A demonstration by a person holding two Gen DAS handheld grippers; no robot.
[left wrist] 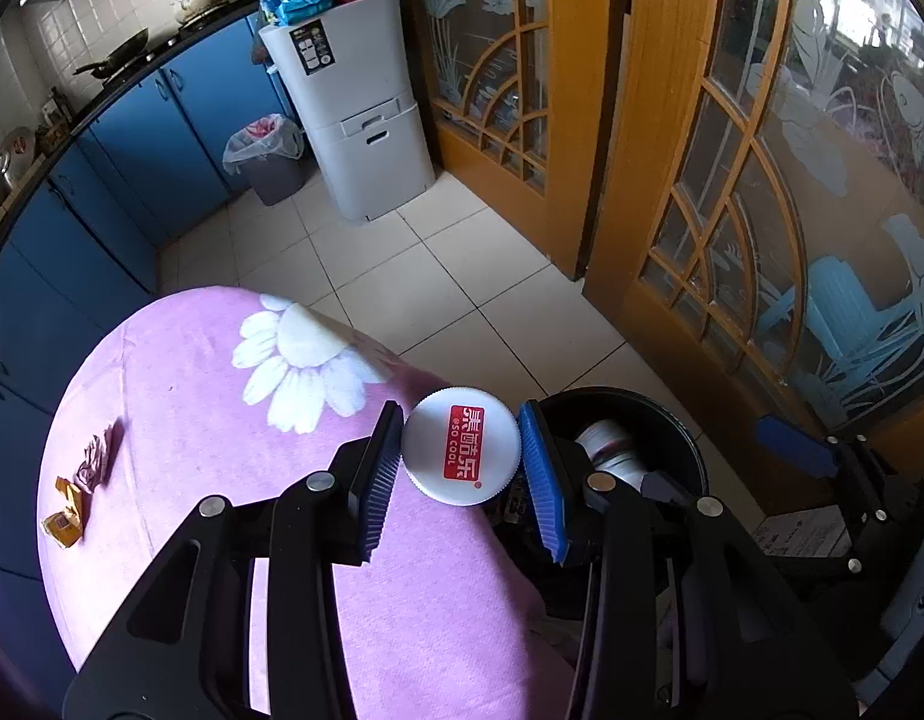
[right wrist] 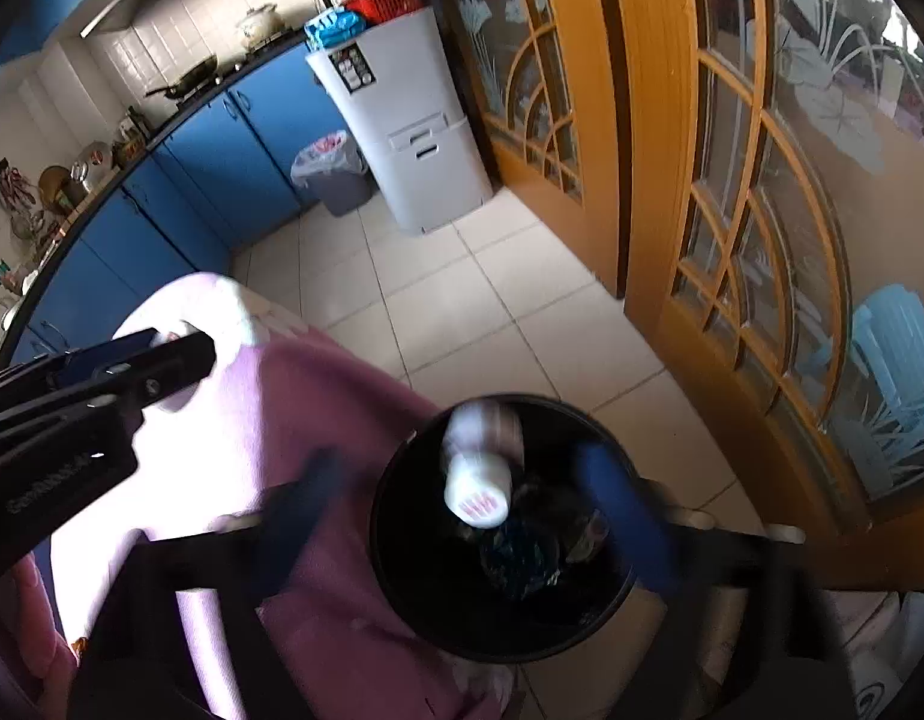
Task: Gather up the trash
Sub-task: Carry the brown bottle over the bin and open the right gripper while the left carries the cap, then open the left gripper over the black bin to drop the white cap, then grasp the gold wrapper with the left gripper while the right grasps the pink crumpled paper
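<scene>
Left hand-held gripper (left wrist: 460, 457) clamps white bottle (left wrist: 460, 447) beside black bin (left wrist: 690, 438).
Carry it fully over the rim before releasing; right hand-held gripper (right wrist: 462, 498) hangs apart, blurred, above the bin.

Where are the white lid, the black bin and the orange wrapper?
Lid (left wrist: 460, 447): left wrist view, its red label.
Bin (right wrist: 402, 546): right wrist view, left rim.
Wrapper (left wrist: 63, 525): left wrist view, its lower crumpled end.

Left gripper (left wrist: 461, 456) is clamped down on a white cap (left wrist: 460, 447), one blue pad on each side, fingers pointing forward and down. Right gripper (right wrist: 462, 510) is spread wide with nothing between the pads, pretty motion-blurred, and sits off to the left one's right side.
</scene>
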